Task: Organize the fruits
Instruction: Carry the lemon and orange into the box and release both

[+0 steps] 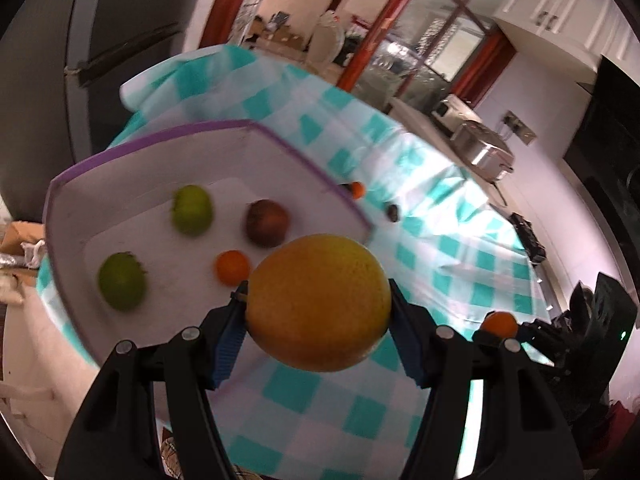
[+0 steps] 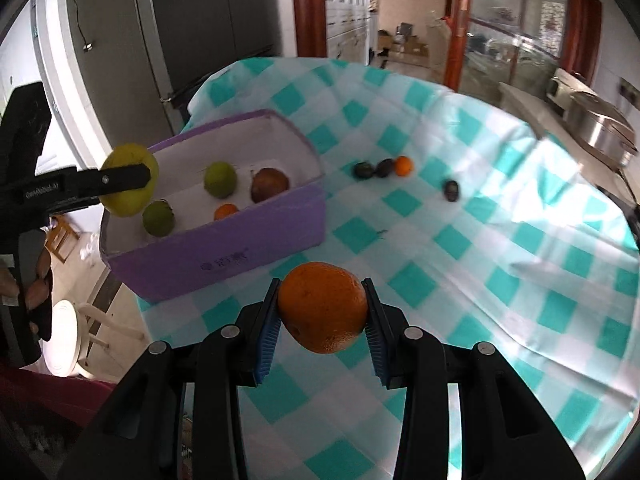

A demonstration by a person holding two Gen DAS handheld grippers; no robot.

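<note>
Left fingers (image 1: 236, 320) pinch round yellow-orange fruit (image 1: 318, 302) | right fingers (image 2: 267, 324) pinch dimpled orange (image 2: 323, 306)

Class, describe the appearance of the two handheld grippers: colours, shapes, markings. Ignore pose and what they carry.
The left gripper and the right gripper look alike: black plastic linkage arms with round silver rivets, ending in flat fingers lined with ribbed blue pads. Seen from the right wrist camera, the left gripper's side bears small white lettering, too blurred to read. No cables show.

1. The counter is covered by a teal-and-white checked cloth (image 2: 460, 240).
2. A purple box (image 2: 224, 248) stands on its left part.
3. Right of the box lie a small orange (image 2: 403, 165) and three dark fruits, perhaps plums (image 2: 364, 170).
</note>
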